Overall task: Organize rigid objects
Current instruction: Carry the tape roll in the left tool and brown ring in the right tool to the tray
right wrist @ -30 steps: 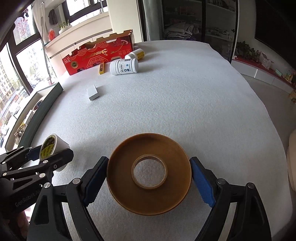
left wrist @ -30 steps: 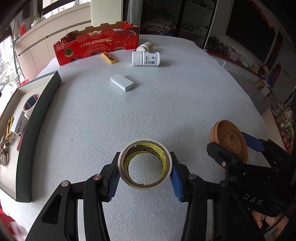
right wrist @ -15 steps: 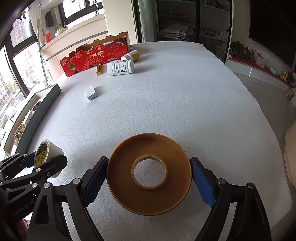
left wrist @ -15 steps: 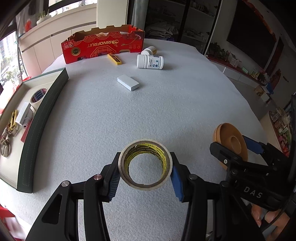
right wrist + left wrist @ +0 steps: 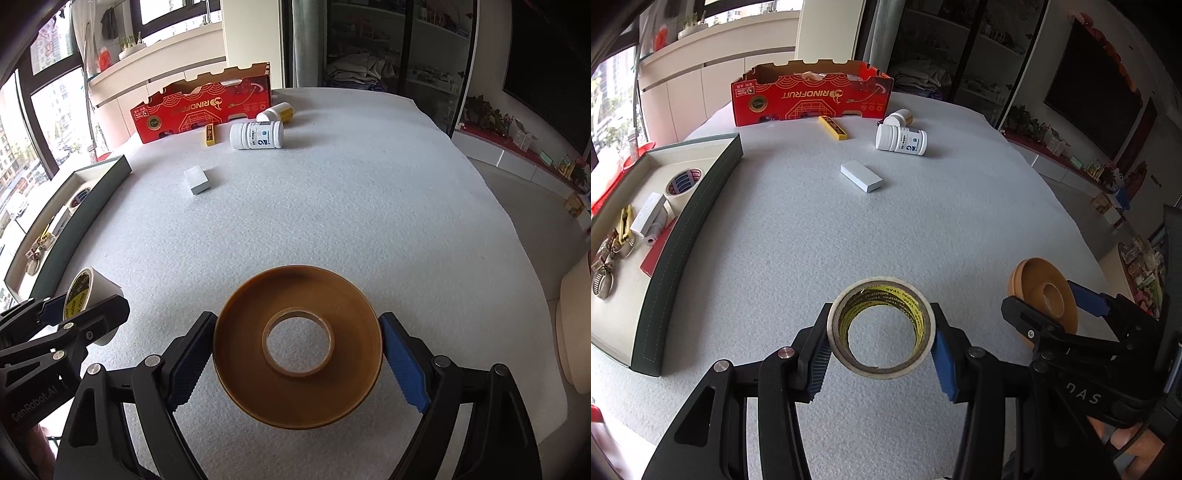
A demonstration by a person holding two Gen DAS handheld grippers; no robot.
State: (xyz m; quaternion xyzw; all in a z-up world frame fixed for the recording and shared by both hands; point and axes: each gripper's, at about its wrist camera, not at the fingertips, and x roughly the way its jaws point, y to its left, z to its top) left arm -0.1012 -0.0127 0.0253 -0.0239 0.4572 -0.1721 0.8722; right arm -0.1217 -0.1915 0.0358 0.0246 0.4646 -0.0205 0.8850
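Note:
My left gripper (image 5: 881, 347) is shut on a cream tape roll (image 5: 837, 341) with a yellow printed core, held above the white felt table; the same roll (image 5: 92, 288) shows at the lower left of the right wrist view. My right gripper (image 5: 297, 360) is shut on a large brown tape roll (image 5: 236, 350), its pads pressing both sides; that roll (image 5: 1030, 284) also appears at the right of the left wrist view. A dark green tray (image 5: 683, 254) with tape, clamps and small tools lies at the left.
Far across the table stand a red cardboard box (image 5: 812, 98), a yellow bar (image 5: 833, 128), two white bottles lying down (image 5: 901, 139) and a small white block (image 5: 860, 176). The table edge (image 5: 517, 229) drops off at the right.
The left gripper has shifted and risen a little with its roll, so the tray and far objects slid rightward and more tray contents show. The right gripper with the brown roll barely moved.

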